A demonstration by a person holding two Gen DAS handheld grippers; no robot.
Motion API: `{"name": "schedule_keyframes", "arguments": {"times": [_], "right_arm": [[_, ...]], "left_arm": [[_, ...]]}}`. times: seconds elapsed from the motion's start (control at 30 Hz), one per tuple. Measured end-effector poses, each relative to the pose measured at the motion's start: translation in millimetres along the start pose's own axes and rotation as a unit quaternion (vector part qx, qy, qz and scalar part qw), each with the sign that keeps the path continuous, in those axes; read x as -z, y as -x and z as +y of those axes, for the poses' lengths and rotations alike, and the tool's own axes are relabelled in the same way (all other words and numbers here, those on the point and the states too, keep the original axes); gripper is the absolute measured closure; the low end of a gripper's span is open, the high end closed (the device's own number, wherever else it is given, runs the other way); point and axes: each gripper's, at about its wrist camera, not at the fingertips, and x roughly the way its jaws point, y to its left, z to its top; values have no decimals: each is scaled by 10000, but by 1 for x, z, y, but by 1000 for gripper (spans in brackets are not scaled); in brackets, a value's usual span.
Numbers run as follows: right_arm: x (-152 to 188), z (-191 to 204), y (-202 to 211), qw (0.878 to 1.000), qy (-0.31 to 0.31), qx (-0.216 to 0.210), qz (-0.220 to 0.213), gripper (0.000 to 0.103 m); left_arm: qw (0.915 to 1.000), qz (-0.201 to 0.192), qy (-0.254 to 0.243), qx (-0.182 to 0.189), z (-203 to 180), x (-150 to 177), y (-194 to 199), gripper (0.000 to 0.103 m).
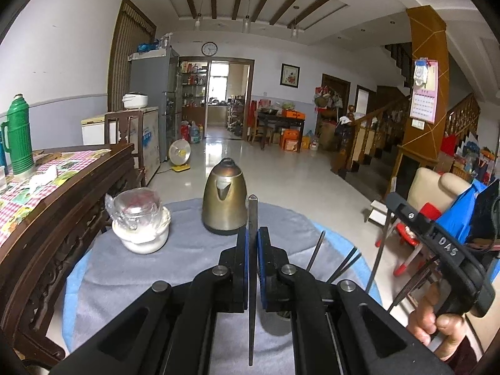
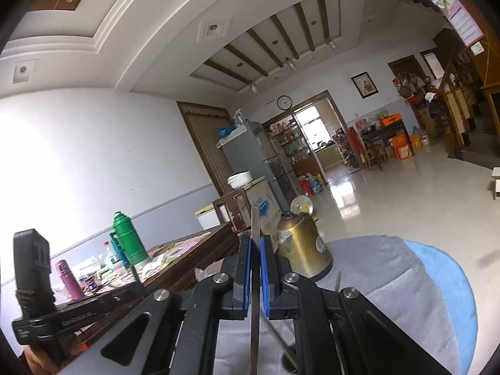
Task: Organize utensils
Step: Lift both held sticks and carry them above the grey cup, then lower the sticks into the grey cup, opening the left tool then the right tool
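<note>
Round table (image 1: 131,268) draped in grey cloth over blue, bearing a brass-coloured kettle (image 1: 223,200) toward its far edge and a white pot with a wrapped glass lid (image 1: 140,222) to the left; more dark chopsticks (image 1: 315,251) standing up from somewhere below the frame, their holder hidden behind the tool bodies

Probably mid-carry: one utensil per hand, lifted clear of the cloth and bound for whatever container sits low in front. Worth keeping each stick upright and the two hands well apart, so the long ends neither cross nor knock the kettle; worth lowering tip-first and releasing only once the lower end is inside the holder, since a thin smooth stick pinched at one spot can swivel or slip

Left gripper (image 1: 253,247) closed down to a sliver, blue pads pinching a dark chopstick (image 1: 252,218) that runs straight up past the fingertips, its top level with the kettle

Right gripper (image 2: 255,250) likewise clamped almost fully together on a second chopstick (image 2: 255,222), upper end rising above the pads, lower end running down between the tool's arms
</note>
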Motion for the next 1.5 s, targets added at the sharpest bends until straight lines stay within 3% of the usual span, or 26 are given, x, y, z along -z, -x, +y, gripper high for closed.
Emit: {"name": "schedule_keyframes", "arguments": {"times": [0.4, 0.8, 1.2, 1.5], "right_arm": [[-14, -11, -20, 9973, 186, 556, -442, 97], [-4, 3, -41, 9819, 515, 1484, -1059, 97], [17, 23, -70, 9690, 1001, 1933, -1169, 97], [31, 28, -81, 9700, 1137, 1917, -971, 97]], "left_arm": [[9988, -316, 213, 294, -10, -18, -22, 97], [9945, -872, 128, 562, -24, -10, -45, 97], [9937, -880, 352, 605, -18, 16, -70, 97], [9949, -730, 453, 536, -14, 32, -77, 97]]}}
